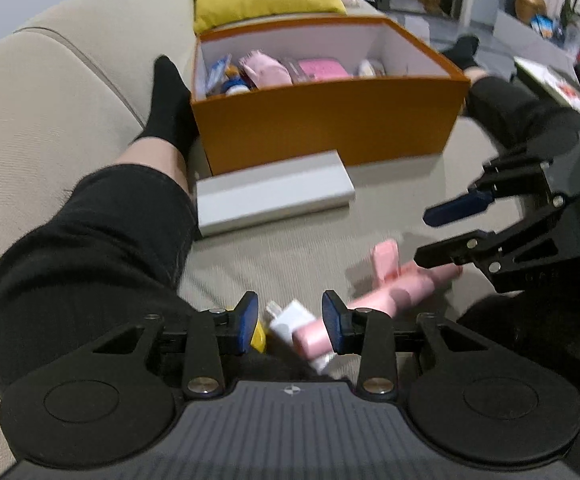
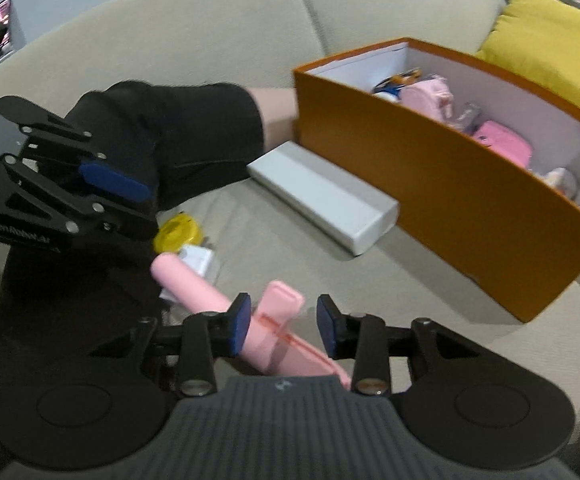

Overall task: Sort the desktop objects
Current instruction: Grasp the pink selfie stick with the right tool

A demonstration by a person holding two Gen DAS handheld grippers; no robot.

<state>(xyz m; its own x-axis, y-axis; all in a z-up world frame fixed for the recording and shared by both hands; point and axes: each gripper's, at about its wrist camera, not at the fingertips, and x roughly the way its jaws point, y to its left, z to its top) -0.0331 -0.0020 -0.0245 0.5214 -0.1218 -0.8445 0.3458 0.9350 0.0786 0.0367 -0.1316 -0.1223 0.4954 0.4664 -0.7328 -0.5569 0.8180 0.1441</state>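
Pink smooth stick (image 2: 210, 300) between right tongs (image 2: 282, 320).

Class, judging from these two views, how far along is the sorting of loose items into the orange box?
Done: several items, pink ones among them, already lie in the orange box. In hand: the right tool stands open around the pink folding stick; the left tool is open over the white charger. Left: those two, the yellow round item and the grey flat box remain on the sofa.

Your left tool (image 1: 289, 325) hides most of the yellow item (image 1: 258, 338); the pink stick (image 2: 226, 312) runs under your right tool (image 2: 282, 326). Box contents (image 1: 274, 70) blur together.
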